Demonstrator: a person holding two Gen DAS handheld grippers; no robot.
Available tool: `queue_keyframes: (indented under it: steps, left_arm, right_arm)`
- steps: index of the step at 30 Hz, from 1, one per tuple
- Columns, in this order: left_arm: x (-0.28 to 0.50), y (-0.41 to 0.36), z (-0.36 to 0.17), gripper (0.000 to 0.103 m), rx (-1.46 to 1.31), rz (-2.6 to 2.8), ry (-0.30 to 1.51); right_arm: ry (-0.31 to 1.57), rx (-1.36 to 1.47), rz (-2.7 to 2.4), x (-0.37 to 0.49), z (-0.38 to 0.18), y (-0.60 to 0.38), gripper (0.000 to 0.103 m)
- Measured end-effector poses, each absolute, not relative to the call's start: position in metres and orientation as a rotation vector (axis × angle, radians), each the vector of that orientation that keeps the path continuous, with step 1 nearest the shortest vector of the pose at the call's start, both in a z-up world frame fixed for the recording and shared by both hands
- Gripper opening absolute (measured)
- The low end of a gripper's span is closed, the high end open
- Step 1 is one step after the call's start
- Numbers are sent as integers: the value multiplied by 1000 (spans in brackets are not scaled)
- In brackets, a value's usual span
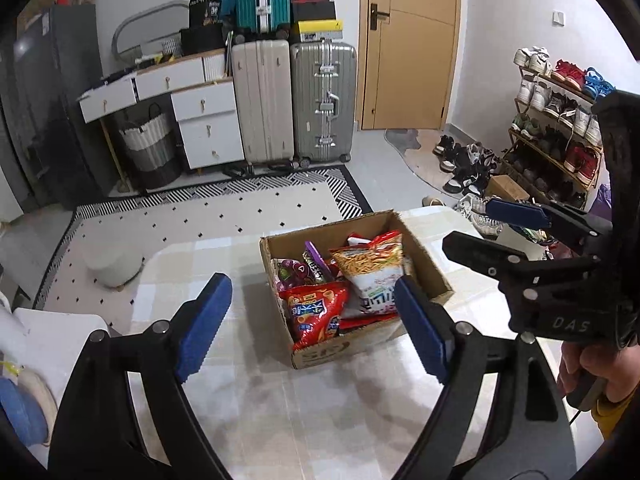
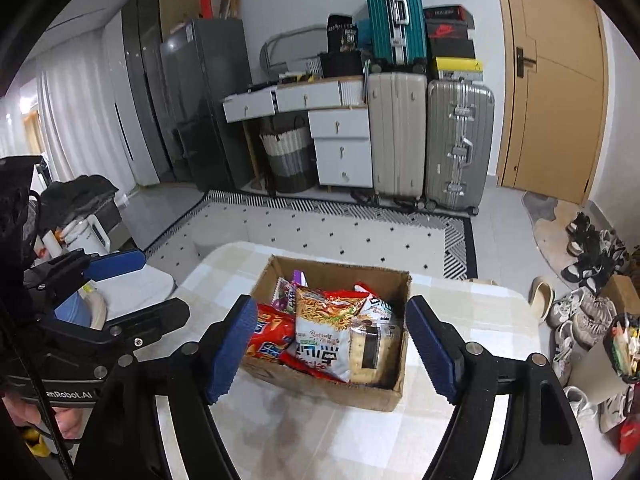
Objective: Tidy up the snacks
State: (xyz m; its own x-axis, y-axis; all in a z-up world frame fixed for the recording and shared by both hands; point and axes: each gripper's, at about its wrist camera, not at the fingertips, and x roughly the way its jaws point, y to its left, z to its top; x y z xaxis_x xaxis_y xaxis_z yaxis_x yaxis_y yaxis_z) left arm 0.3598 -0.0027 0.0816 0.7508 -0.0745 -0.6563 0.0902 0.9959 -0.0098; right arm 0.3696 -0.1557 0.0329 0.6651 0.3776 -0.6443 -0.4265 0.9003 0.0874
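Cardboard box (image 1: 424,258) sits open on the checked tablecloth (image 1: 208,276), toward the table's far edge and nearer its far right corner. Snacks are packed inside: red chip bag (image 1: 316,312) against the box's near-left corner, white-and-orange noodle-snack bag (image 1: 372,268) upright mid-box, purple packets (image 1: 296,270) behind toward the far-left wall, clear cracker pack (image 2: 370,350) at the near-right wall. Left gripper (image 1: 310,322) hangs above the table on the near side of the box, jaws spread wide, nothing between the blue pads (image 1: 204,320). Right gripper (image 2: 334,346) is likewise spread, empty, pads clear of the box on either side in its own view. Neither touches box or snacks. Hand (image 1: 588,368) on the right gripper's handle shows at the left camera's right edge.
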Motion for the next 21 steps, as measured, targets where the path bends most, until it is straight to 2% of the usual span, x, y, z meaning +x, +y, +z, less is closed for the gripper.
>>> queue_keyframes:
  steps: [4, 11, 14, 21]
  left_arm:
    - [325, -9, 110, 85, 47, -85, 669]
    - [249, -11, 155, 90, 48, -61, 578]
    - [203, -9, 169, 102, 49, -57, 516]
    - [105, -2, 168, 102, 83, -23, 431]
  right_arm:
    - [664, -63, 460, 340, 56, -164, 83]
    - [550, -24, 483, 267, 92, -182, 93]
    - [513, -19, 496, 235, 100, -189, 97]
    - [452, -77, 506, 159, 103, -199, 101]
